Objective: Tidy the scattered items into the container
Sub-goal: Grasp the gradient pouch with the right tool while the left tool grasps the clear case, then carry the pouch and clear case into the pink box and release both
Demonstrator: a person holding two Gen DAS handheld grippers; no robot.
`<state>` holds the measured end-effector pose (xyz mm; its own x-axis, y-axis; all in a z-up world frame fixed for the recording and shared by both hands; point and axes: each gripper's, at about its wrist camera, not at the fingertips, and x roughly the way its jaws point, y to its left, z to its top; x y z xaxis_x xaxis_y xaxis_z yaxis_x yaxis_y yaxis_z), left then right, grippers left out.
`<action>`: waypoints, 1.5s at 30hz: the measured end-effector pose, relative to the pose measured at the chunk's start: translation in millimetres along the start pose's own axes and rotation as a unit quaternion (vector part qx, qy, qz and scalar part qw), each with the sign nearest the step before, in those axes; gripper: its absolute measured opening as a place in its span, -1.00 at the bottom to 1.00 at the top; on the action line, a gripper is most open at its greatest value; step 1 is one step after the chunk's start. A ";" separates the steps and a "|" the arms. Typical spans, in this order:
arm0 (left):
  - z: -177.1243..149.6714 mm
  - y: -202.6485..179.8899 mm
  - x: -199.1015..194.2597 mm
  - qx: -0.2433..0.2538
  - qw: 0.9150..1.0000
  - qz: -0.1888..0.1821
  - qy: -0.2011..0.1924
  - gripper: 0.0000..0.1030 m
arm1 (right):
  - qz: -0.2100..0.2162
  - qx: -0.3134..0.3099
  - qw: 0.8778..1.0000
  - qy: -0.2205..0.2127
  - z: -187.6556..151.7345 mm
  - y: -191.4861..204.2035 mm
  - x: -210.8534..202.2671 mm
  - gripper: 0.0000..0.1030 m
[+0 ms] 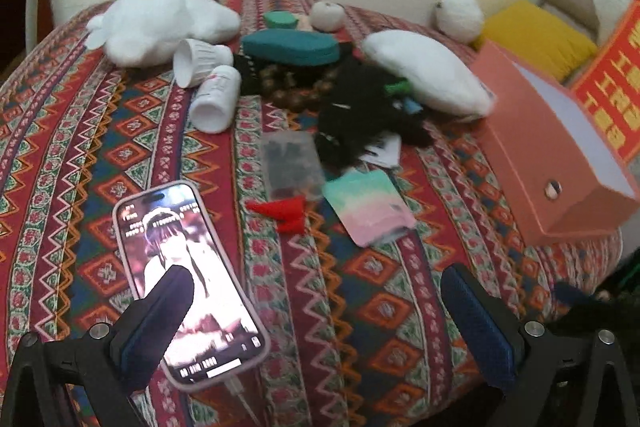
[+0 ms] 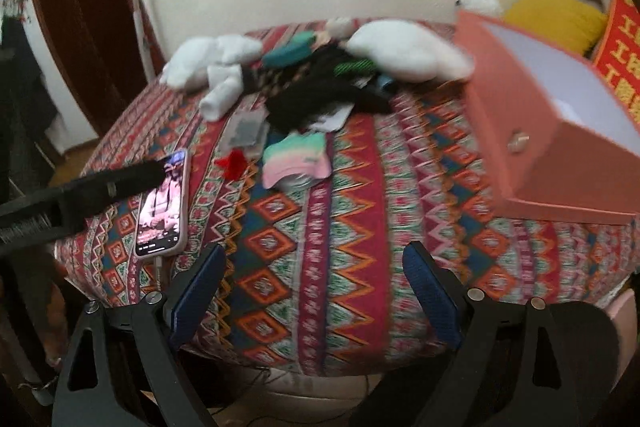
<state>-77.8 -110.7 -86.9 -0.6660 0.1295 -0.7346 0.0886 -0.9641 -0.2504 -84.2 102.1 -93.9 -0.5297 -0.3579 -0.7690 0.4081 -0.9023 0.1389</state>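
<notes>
The left hand-held gripper (image 1: 316,283) hangs over the patterned cloth (image 1: 360,287) with its two blue fingers (image 1: 476,323) spread wide and nothing between them. One finger sits above a lit phone (image 1: 188,275) in a pink case that lies flat on the cloth. The right hand-held gripper (image 2: 316,287) is spread wide too and holds nothing. It is near the front edge of the cloth.

The pink box (image 1: 556,147) stands on the right side of the cloth, open on top, white inside, with a small round knob on its front.

The scattered things lie in a bunch in the middle and at the back. A small red piece (image 1: 288,213) lies just beside a green and pink card (image 1: 368,207). A clear little bag (image 1: 292,165) is just behind them. A black fuzzy thing (image 1: 360,115) lies behind the card. Two white bottles (image 1: 214,99) lie on their sides near a white soft toy (image 1: 152,23). A teal case (image 1: 292,47) lies in the back, and another white soft toy (image 1: 428,71) lies near the box.
</notes>
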 end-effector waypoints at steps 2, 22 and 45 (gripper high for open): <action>9.9 -0.8 10.4 0.005 1.000 0.004 -0.001 0.97 | 0.003 -0.004 1.000 0.005 5.2 5.1 15.0 0.78; 51.3 4.9 154.4 0.016 0.994 0.015 0.103 0.44 | -0.009 -0.046 0.999 0.014 54.8 3.9 147.0 0.61; 33.4 -23.0 62.8 0.039 0.998 -0.012 0.050 0.07 | 0.022 -0.004 1.000 0.013 27.6 -15.1 62.5 0.22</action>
<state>-146.4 -88.1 -106.2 -0.5897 0.1707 -0.7894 0.0142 -0.9751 -0.2214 -143.9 86.8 -126.9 -0.4917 -0.3905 -0.7783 0.4357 -0.8842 0.1683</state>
